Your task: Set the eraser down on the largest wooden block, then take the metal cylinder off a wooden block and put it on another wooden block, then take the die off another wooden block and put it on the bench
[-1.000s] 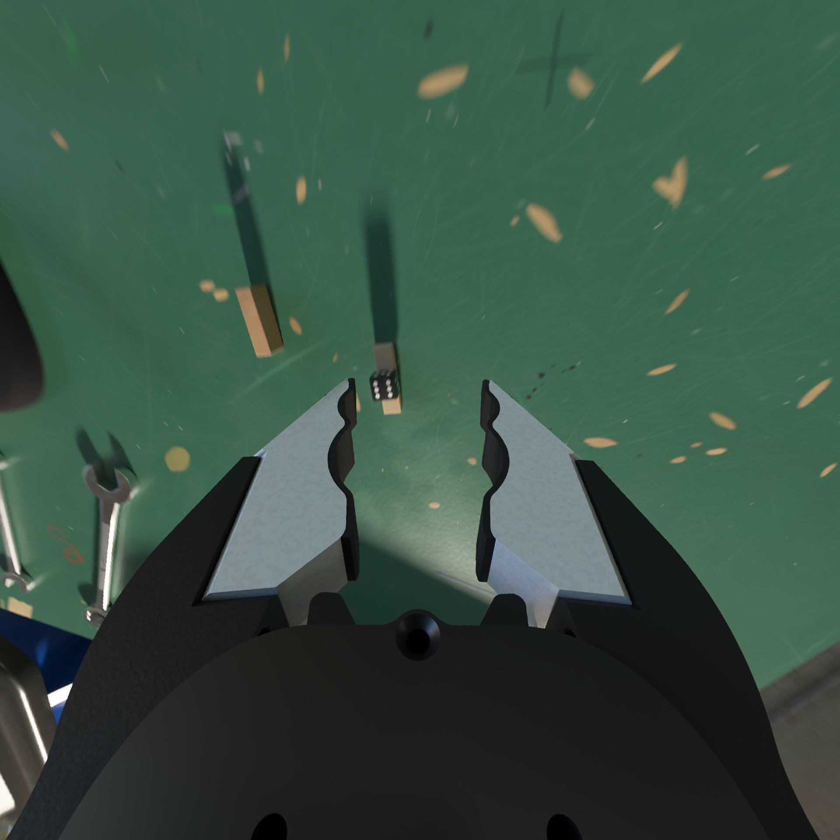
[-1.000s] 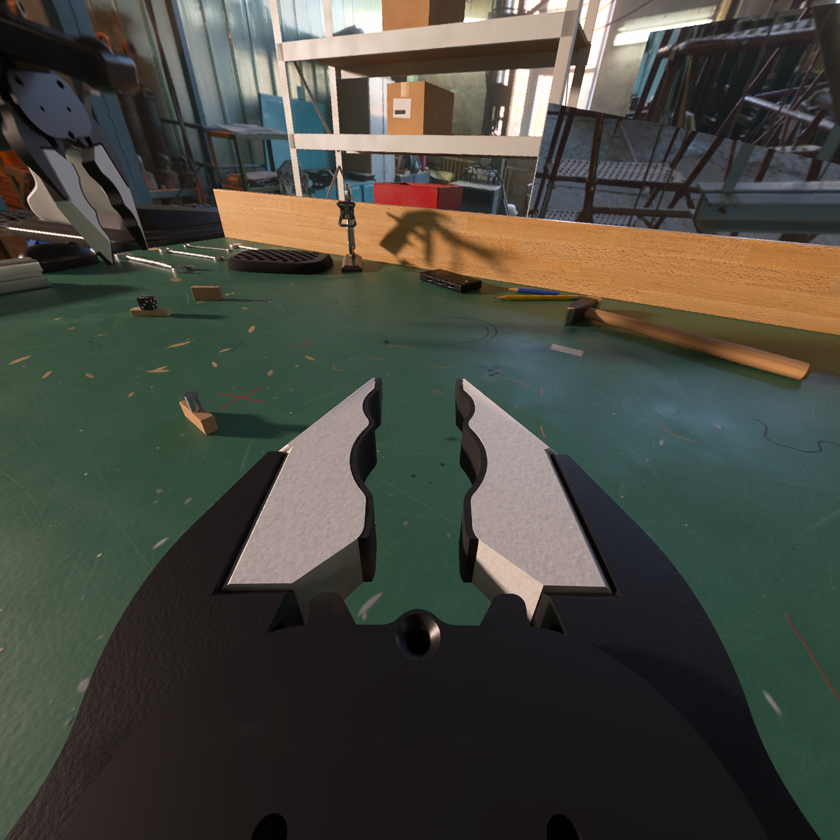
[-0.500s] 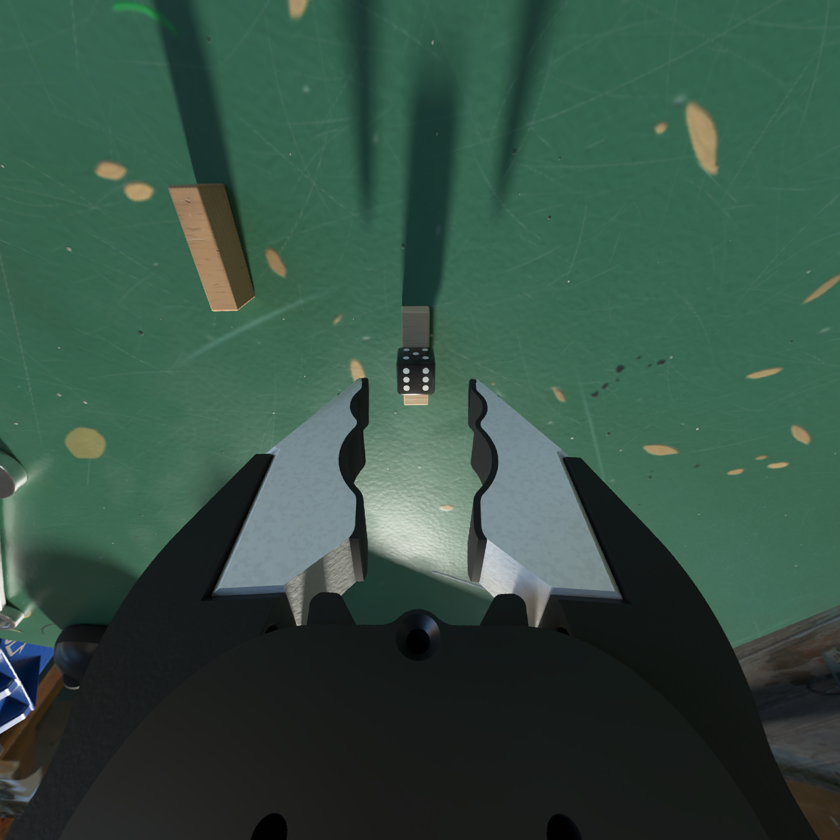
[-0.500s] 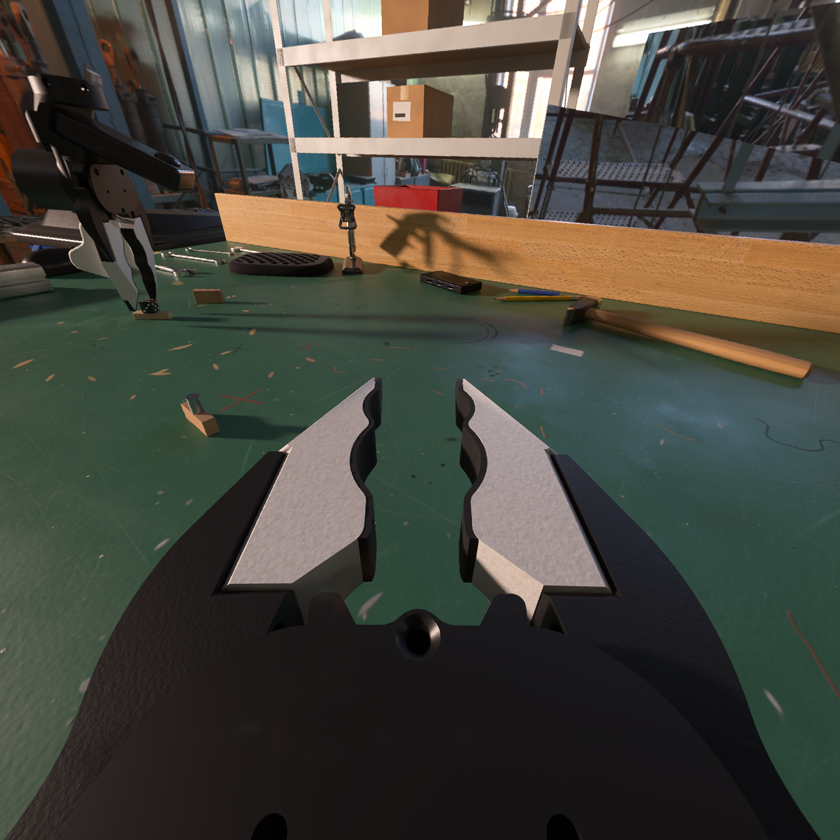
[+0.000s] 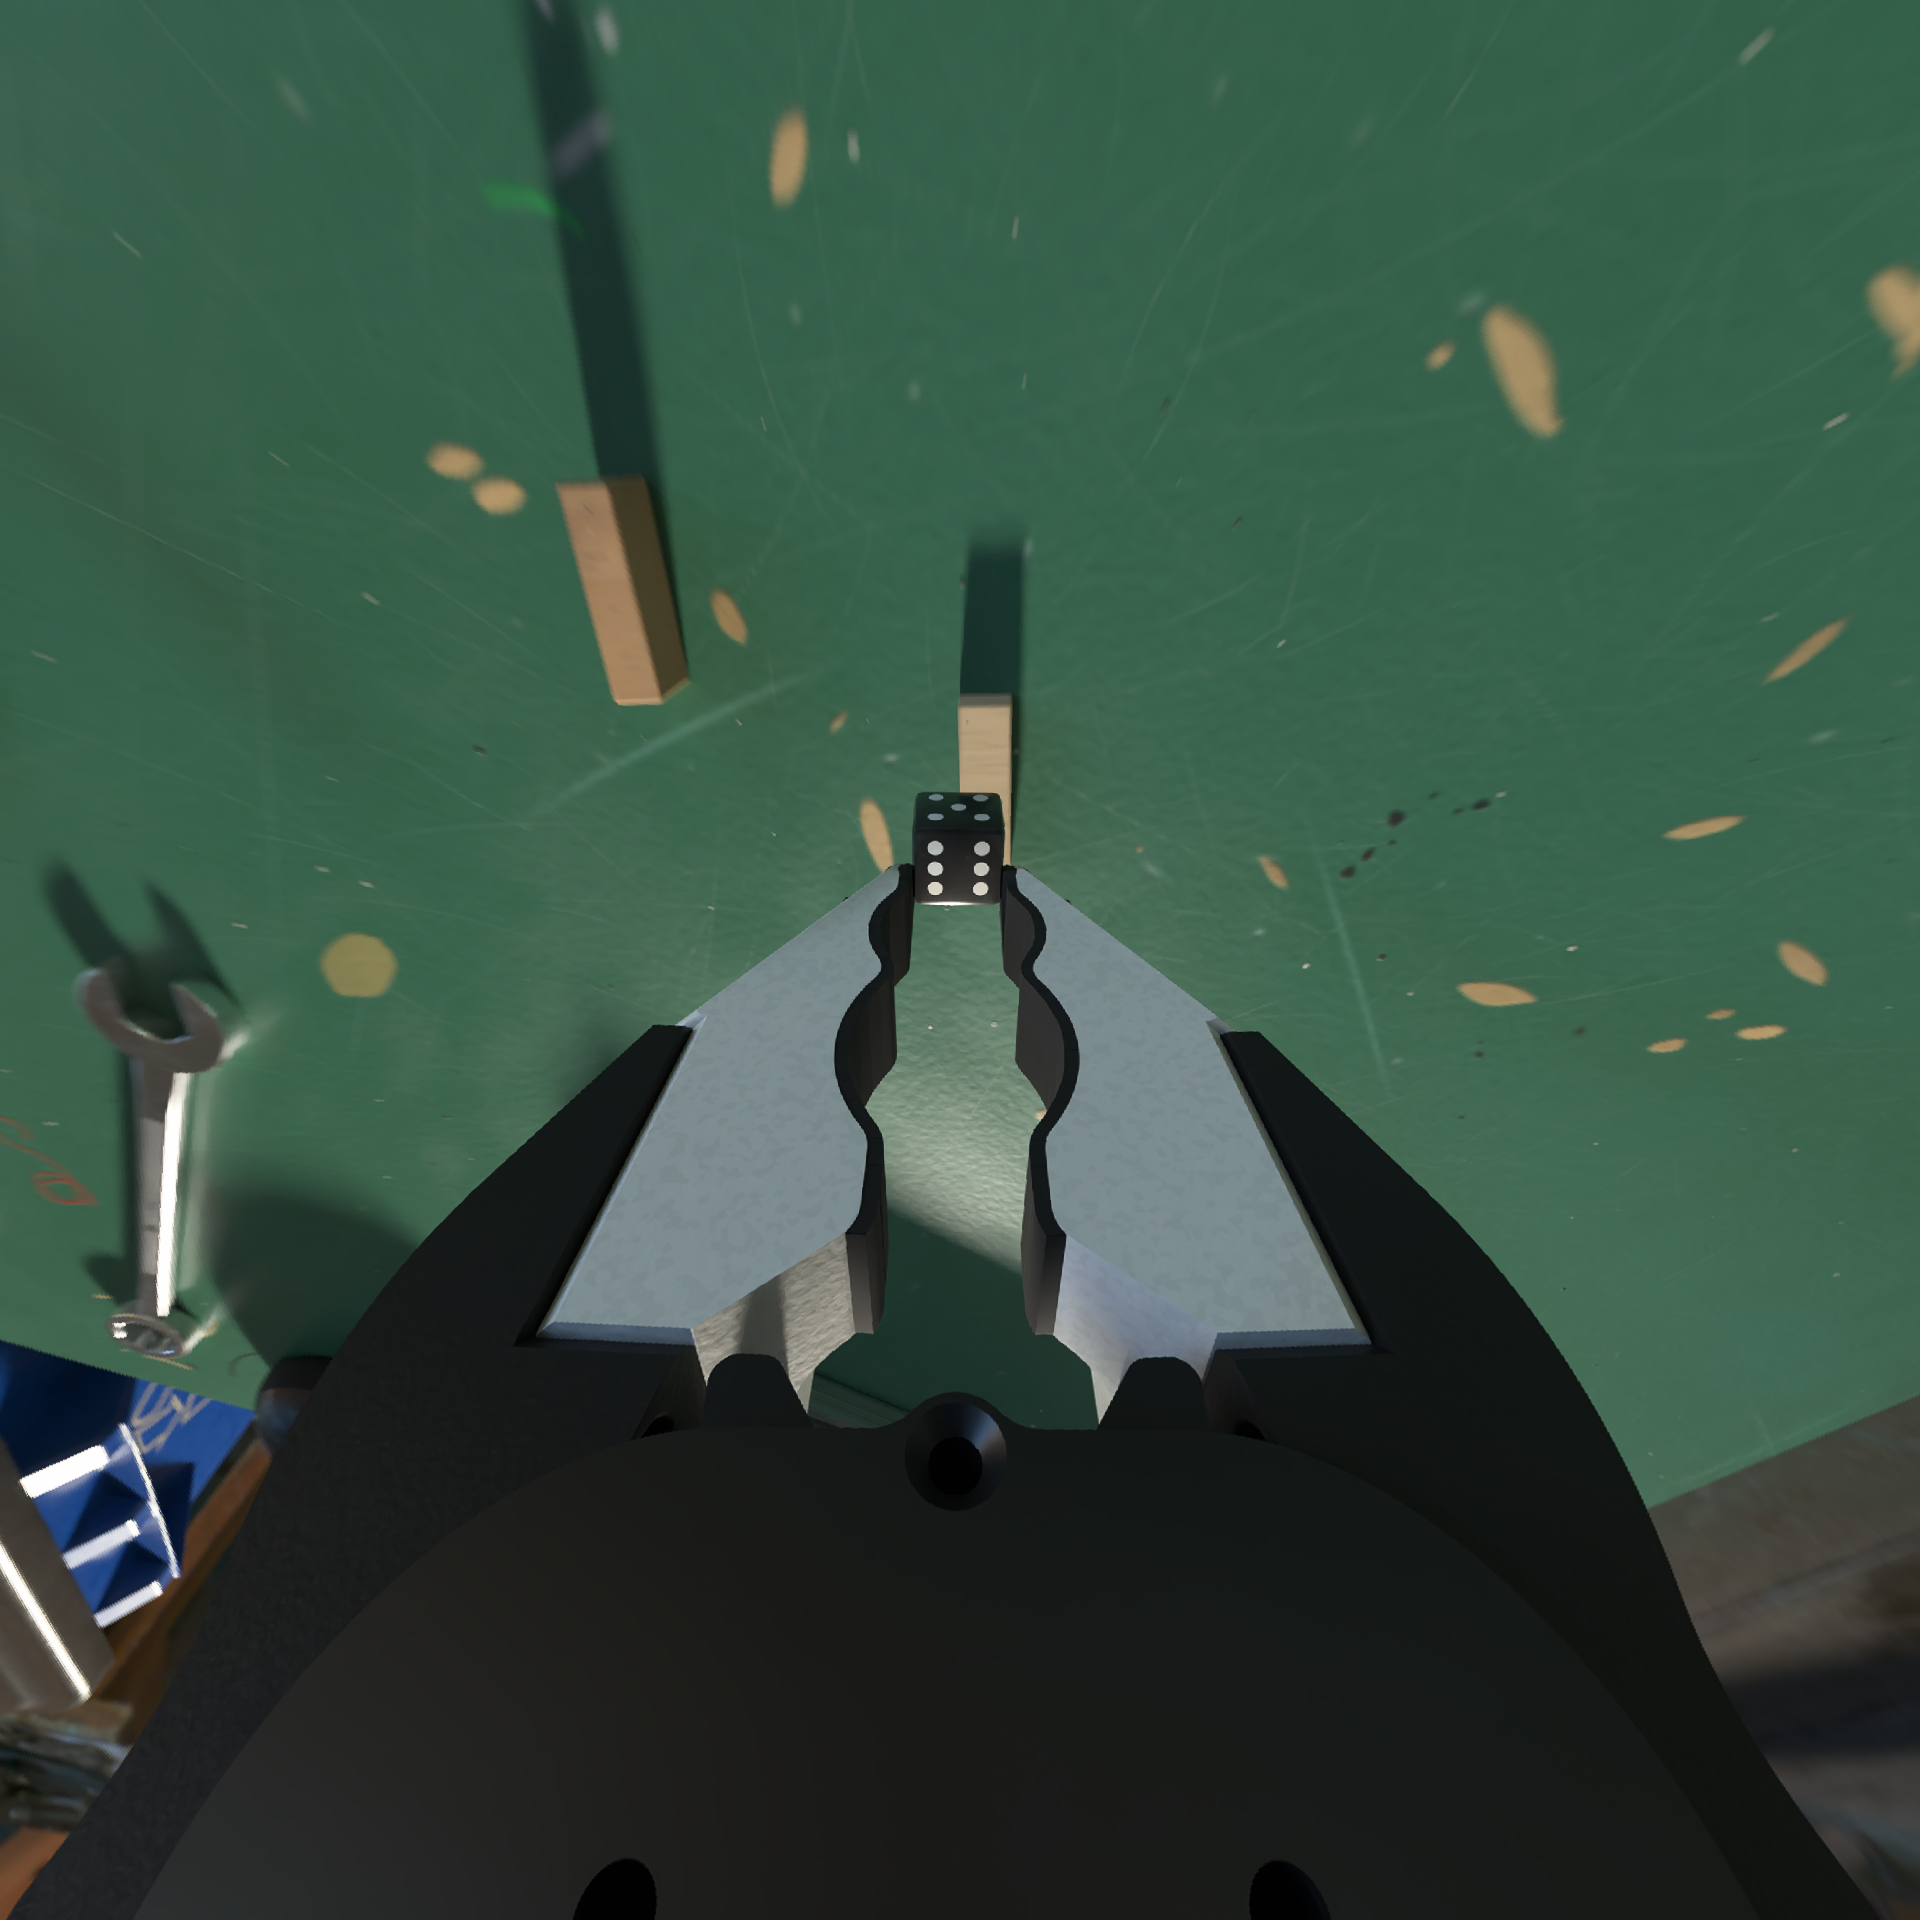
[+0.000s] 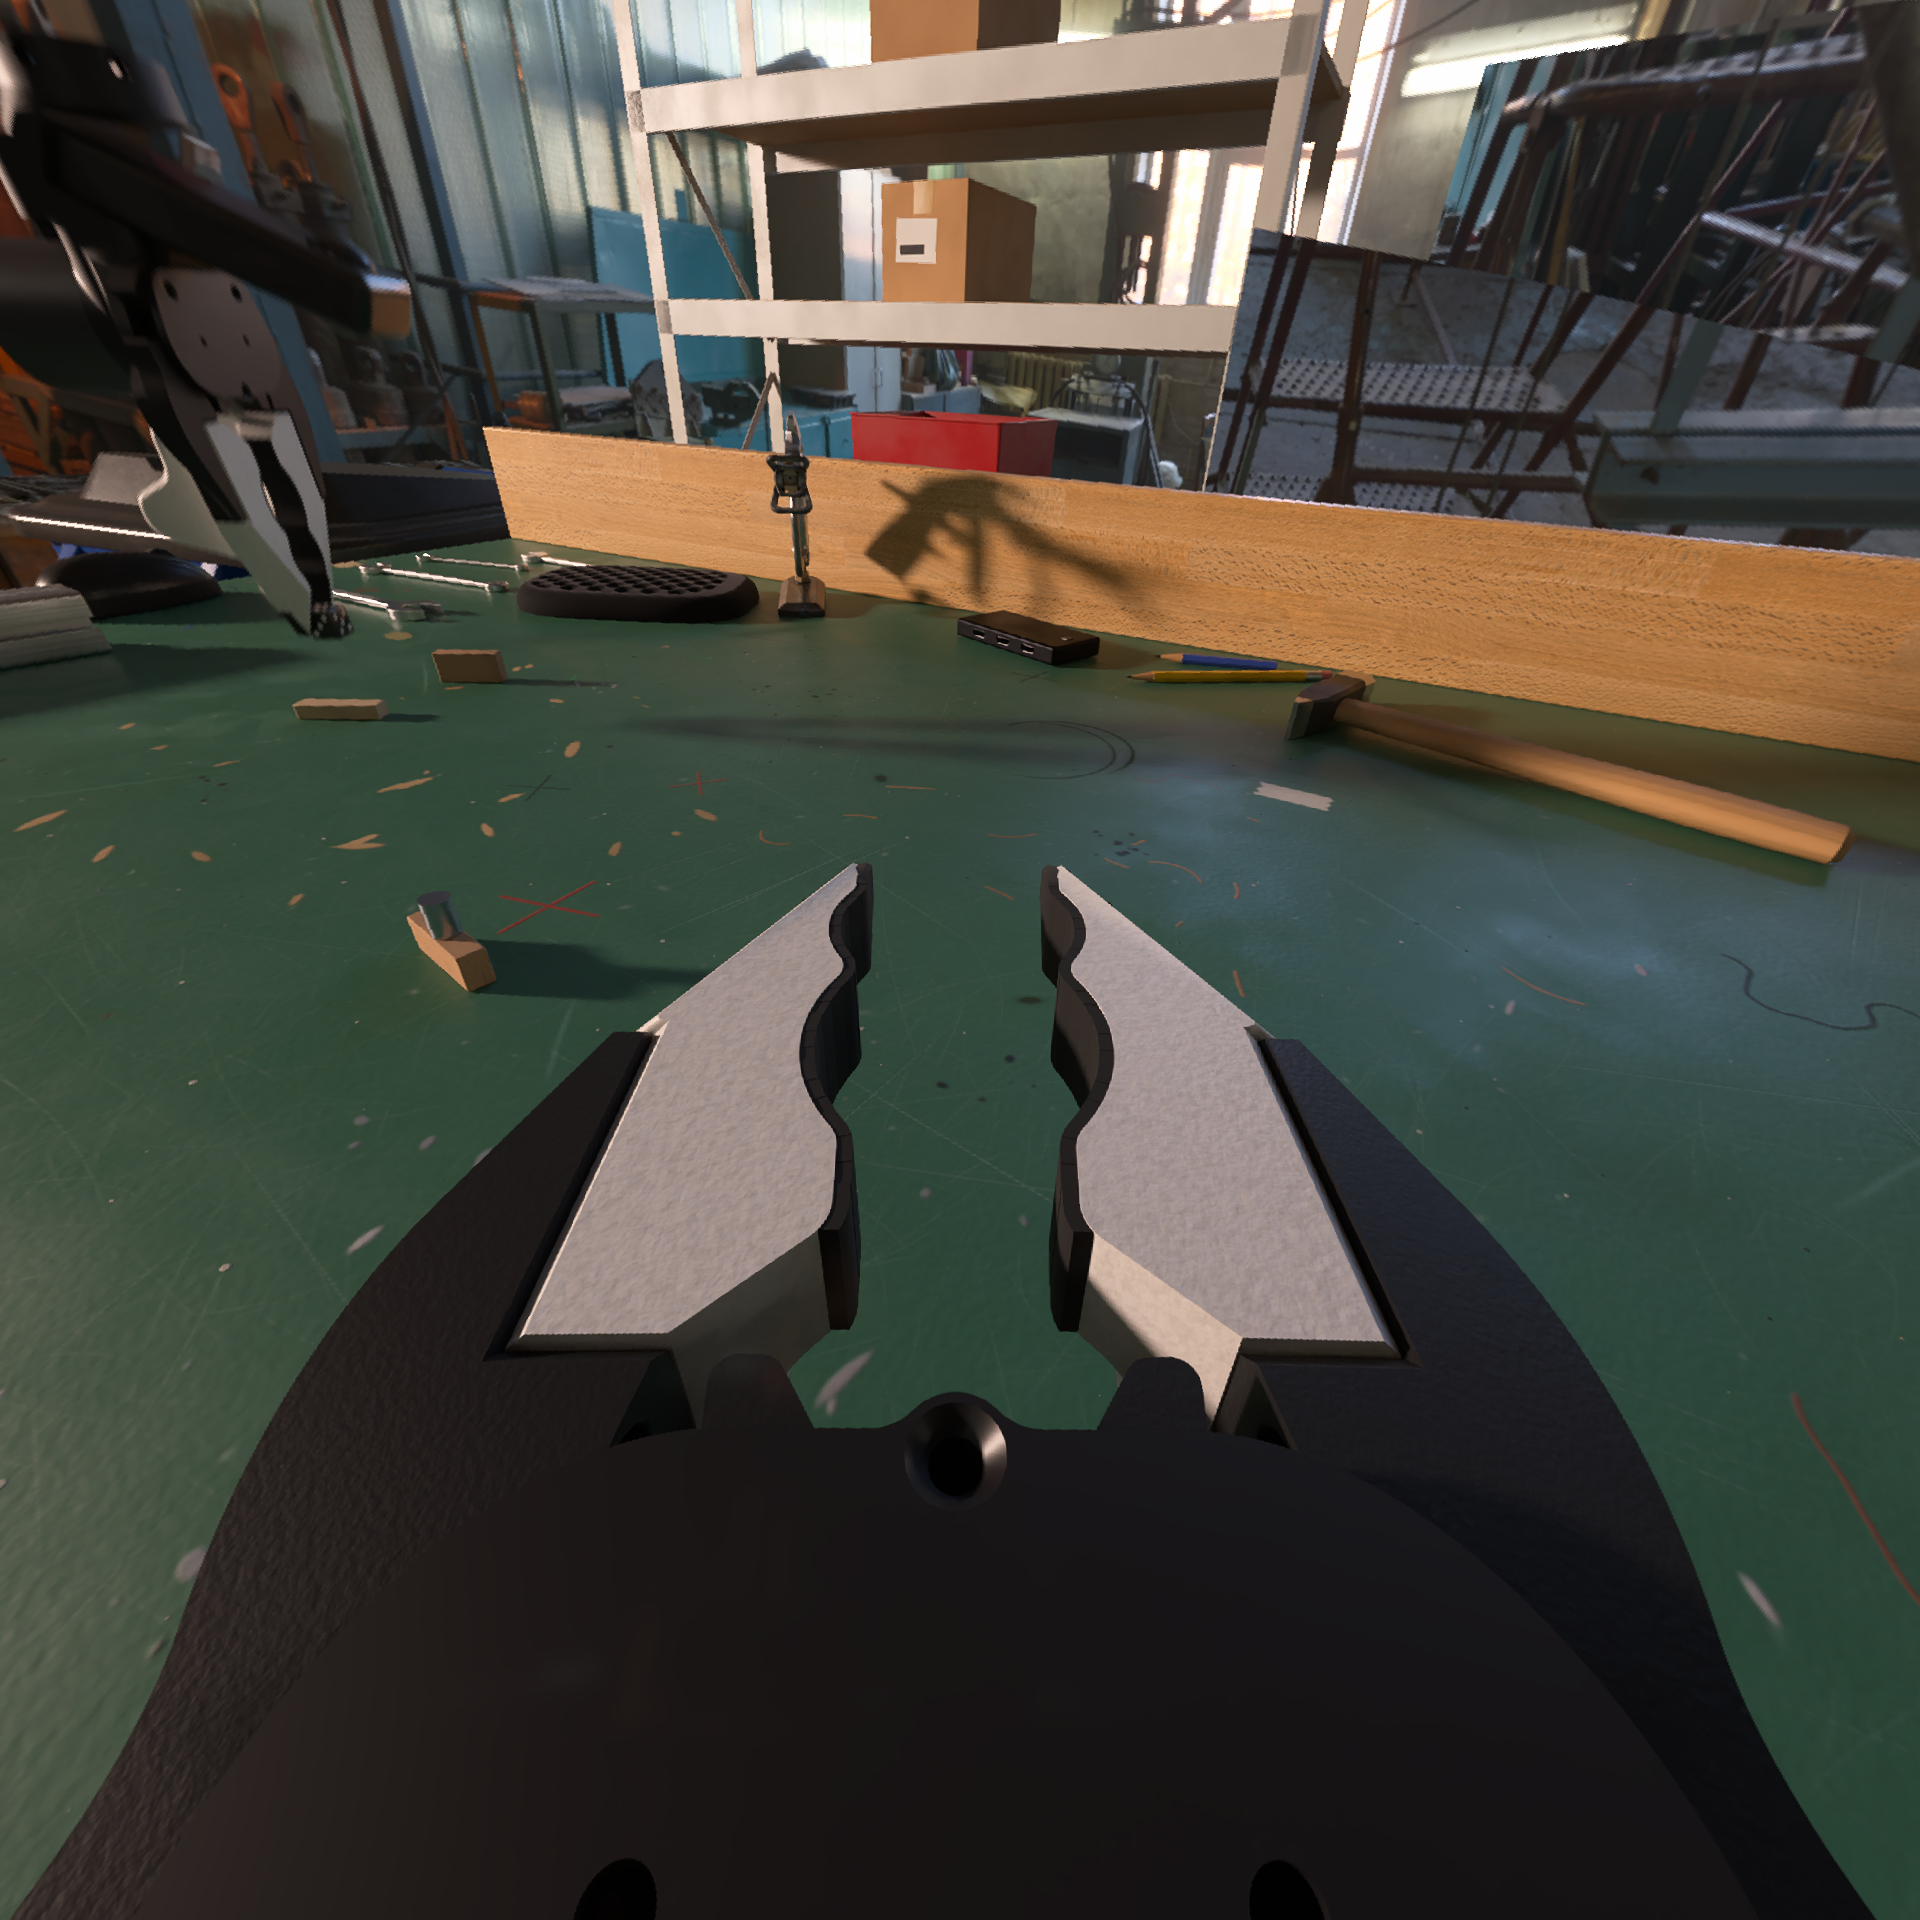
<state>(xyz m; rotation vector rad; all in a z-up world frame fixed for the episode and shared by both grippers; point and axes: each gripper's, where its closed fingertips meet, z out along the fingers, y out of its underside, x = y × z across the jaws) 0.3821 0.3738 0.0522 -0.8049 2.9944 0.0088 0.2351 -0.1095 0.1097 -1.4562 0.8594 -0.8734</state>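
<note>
From the left wrist view, the left claw (image 5: 958,883) is closed on the die (image 5: 958,850), gripping its two side faces at the very fingertips. The die looks lifted clear of the thin wooden block (image 5: 984,744) that lies just beyond it at twelve o'clock, though the height above the tabletop (image 5: 1351,582) cannot be judged. The step in hand appears to be the last one: carrying the die to bare green surface. With so shallow a pinch, the die could twist out, so a slow, level descent and release only once it touches down would serve best, well apart from both the thin block and the thicker wooden block (image 5: 621,592) at eleven o'clock. A wrench (image 5: 156,1132) lies at nine o'clock. In the right wrist view, the right claw (image 6: 956,894) hangs empty with its jaws moderately wide. At ten o'clock a small block (image 6: 452,951) carries the metal cylinder (image 6: 434,909). Farther off, the left claw is motion-blurred and the die in it is barely discernible. The eraser cannot be made out anywhere.
</note>
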